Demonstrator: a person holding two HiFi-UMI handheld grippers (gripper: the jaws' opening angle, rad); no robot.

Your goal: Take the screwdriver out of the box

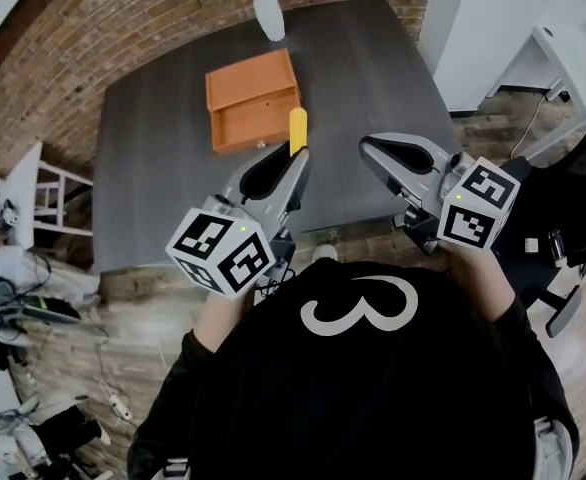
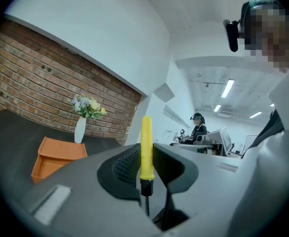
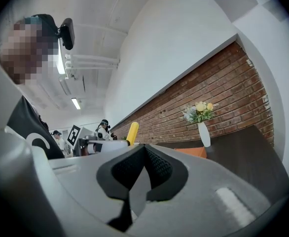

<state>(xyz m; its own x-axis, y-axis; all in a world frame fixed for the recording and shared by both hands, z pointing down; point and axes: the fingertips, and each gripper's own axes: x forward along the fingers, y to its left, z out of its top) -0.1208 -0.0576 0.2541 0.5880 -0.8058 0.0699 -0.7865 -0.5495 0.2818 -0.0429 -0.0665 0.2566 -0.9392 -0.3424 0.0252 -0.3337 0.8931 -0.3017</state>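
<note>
Screwdriver [image 2: 146, 147]: it was out of the box, clamped in the left tongs [image 2: 145, 154] and held above the near edge of the surface [image 1: 373, 78].
Long axis: in the left gripper view it stood upright, crosswise to the tongs, with the yellow handle above them and the black collar and thin shaft below.
Left tongs' state: closed narrowly on the screwdriver at about the collar, with the pads pressing it from either side.
Right tongs [image 3: 143, 149]: tips together with nothing between them, just beside the left pair and level with it.
Nearer hand: the left one, since it already bore the tool; the handle showed past the right tongs' own shoulder [image 3: 132, 132].
Box [image 1: 253, 98]: orange, with its lid swung open, standing on the surface beyond both tongs and well apart from the screwdriver.
Box contents: it looked empty, though the tray's inside was too small to be sure.
Vase [image 1: 270, 13]: white, holding flowers, at the far edge of the surface behind the box.
Judgement: the removal seemed done; what remained was probably to set the tool down clear of the box.
</note>
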